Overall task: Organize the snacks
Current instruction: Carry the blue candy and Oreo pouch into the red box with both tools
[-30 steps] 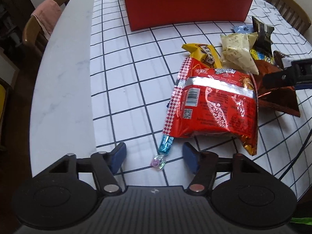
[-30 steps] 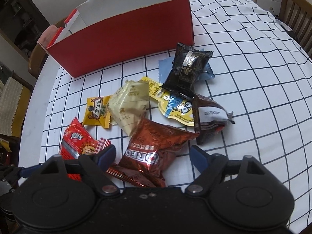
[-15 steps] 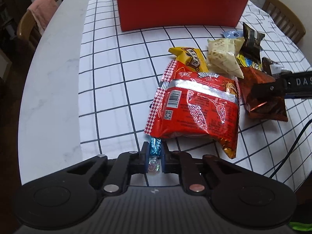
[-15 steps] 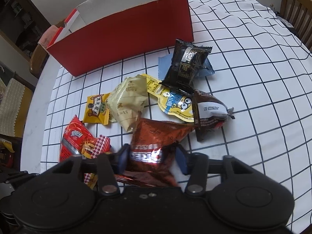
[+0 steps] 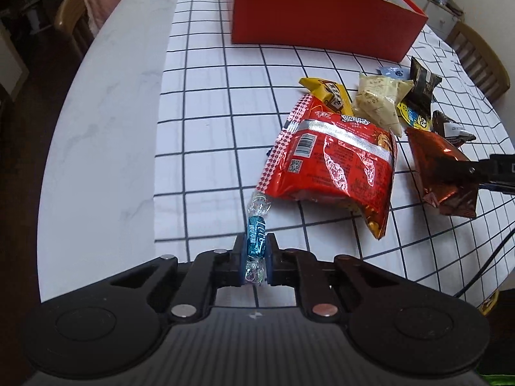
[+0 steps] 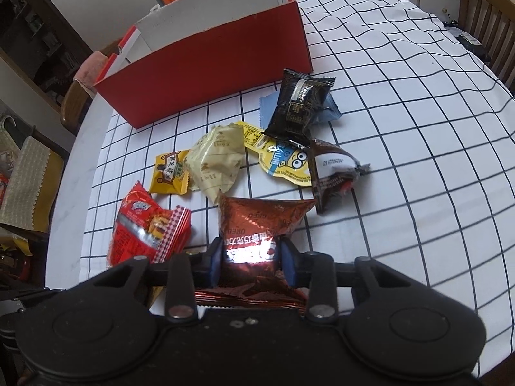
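My left gripper (image 5: pixel 256 259) is shut on a small blue wrapped candy (image 5: pixel 256 236) and holds it above the table's near edge. My right gripper (image 6: pixel 252 262) is shut on a brown Oreo packet (image 6: pixel 257 225), lifted slightly; it also shows in the left wrist view (image 5: pixel 441 173). A big red snack bag (image 5: pixel 331 157) lies in front of the candy. A red open box (image 6: pixel 206 61) stands at the back, also seen in the left wrist view (image 5: pixel 322 22).
Loose snacks lie on the checked cloth (image 6: pixel 402 103): a yellow packet (image 6: pixel 169 173), a cream packet (image 6: pixel 217 160), a Minions pouch (image 6: pixel 283 160), a black packet (image 6: pixel 299 103), a dark brown packet (image 6: pixel 331 173). Wooden chairs (image 5: pixel 482 54) stand round the table.
Both grippers went from open to shut: the left closed on the blue candy and raised it, the right closed on the Oreo packet and lifted it.
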A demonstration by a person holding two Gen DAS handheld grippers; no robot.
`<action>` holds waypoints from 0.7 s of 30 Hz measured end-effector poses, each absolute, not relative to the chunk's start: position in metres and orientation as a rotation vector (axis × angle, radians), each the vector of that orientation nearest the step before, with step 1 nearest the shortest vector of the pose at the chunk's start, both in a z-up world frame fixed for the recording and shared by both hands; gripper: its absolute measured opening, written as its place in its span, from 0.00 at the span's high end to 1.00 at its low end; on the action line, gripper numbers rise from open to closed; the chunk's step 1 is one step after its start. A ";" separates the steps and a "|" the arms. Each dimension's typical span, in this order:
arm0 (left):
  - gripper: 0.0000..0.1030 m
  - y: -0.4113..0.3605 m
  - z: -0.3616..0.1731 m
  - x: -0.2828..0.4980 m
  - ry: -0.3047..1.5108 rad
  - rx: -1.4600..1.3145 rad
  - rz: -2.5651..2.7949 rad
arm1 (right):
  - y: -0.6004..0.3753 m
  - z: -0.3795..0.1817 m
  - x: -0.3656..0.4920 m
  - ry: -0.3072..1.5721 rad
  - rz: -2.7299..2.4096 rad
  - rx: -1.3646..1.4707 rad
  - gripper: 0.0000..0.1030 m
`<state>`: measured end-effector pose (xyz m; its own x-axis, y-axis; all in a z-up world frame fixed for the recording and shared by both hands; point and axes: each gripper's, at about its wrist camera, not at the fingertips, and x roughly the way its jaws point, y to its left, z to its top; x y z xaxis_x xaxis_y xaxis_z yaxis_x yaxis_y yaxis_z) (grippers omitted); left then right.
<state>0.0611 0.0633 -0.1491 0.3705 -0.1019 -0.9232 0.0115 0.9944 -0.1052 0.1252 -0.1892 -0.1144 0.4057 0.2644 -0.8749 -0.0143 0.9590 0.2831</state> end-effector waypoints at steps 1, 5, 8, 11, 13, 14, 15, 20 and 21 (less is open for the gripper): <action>0.89 0.065 -0.148 0.059 1.190 -0.092 -0.071 | -0.190 -0.113 0.123 1.138 0.179 0.248 0.65; 0.89 0.069 -0.143 0.054 1.186 -0.109 -0.070 | -0.194 -0.106 0.116 1.123 0.180 0.264 0.65; 0.89 0.071 -0.135 0.049 1.166 -0.117 -0.070 | -0.197 -0.101 0.111 1.110 0.181 0.268 0.65; 0.89 0.071 -0.124 0.046 1.138 -0.113 -0.069 | -0.198 -0.095 0.108 1.089 0.187 0.258 0.65; 0.89 0.070 -0.116 0.045 1.116 -0.104 -0.063 | -0.198 -0.090 0.106 1.073 0.190 0.249 0.65; 0.89 0.069 -0.112 0.046 1.106 -0.100 -0.060 | -0.198 -0.087 0.105 1.065 0.193 0.244 0.65; 0.89 0.069 -0.108 0.047 1.097 -0.098 -0.059 | -0.198 -0.085 0.105 1.057 0.197 0.240 0.65; 0.89 0.064 -0.088 0.054 1.046 -0.090 -0.061 | -0.199 -0.073 0.108 1.025 0.217 0.225 0.65; 0.89 0.062 -0.084 0.056 1.036 -0.086 -0.062 | -0.199 -0.070 0.109 1.019 0.221 0.223 0.65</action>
